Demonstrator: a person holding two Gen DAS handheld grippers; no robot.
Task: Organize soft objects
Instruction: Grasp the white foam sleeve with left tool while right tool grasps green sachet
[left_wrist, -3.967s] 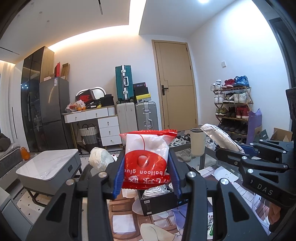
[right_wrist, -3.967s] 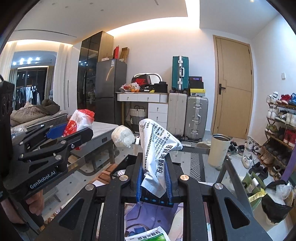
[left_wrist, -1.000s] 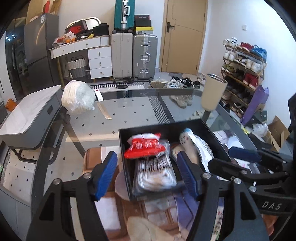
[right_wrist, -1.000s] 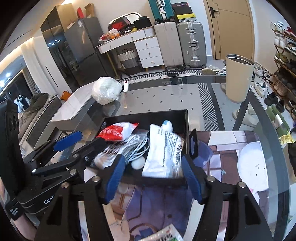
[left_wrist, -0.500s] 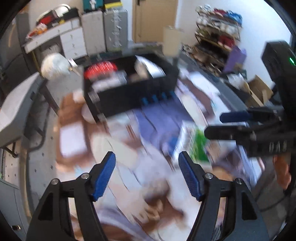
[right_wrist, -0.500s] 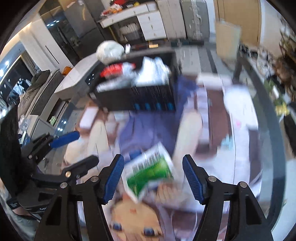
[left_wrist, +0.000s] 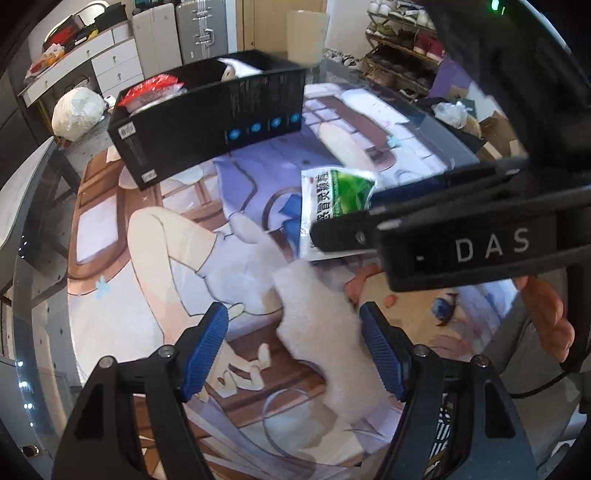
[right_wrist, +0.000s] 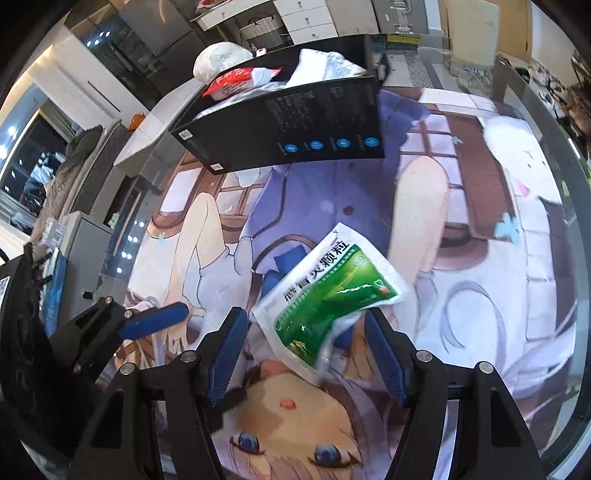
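A black box (left_wrist: 207, 122) (right_wrist: 295, 136) stands at the far side of the printed mat and holds a red-and-white packet (left_wrist: 153, 88) (right_wrist: 236, 81) and a white sachet (right_wrist: 325, 68). My left gripper (left_wrist: 293, 347) is open, its blue pads either side of a white foam piece (left_wrist: 325, 350) lying on the mat. My right gripper (right_wrist: 306, 354) is open around the lower end of a green-and-white sachet (right_wrist: 328, 295), which also shows in the left wrist view (left_wrist: 332, 199). The right gripper's body (left_wrist: 461, 236) crosses the left wrist view.
An anime-print mat (left_wrist: 155, 258) (right_wrist: 461, 221) covers a glass table. A white plastic bag (left_wrist: 75, 110) (right_wrist: 219, 61) lies behind the box. A low grey table (right_wrist: 147, 133) stands to the left, a shoe rack (left_wrist: 402, 55) to the right, suitcases and drawers behind.
Both grippers released their packets into the box and opened. They have since pulled back and lowered to the near mat, the left over the foam piece, the right over the green sachet.
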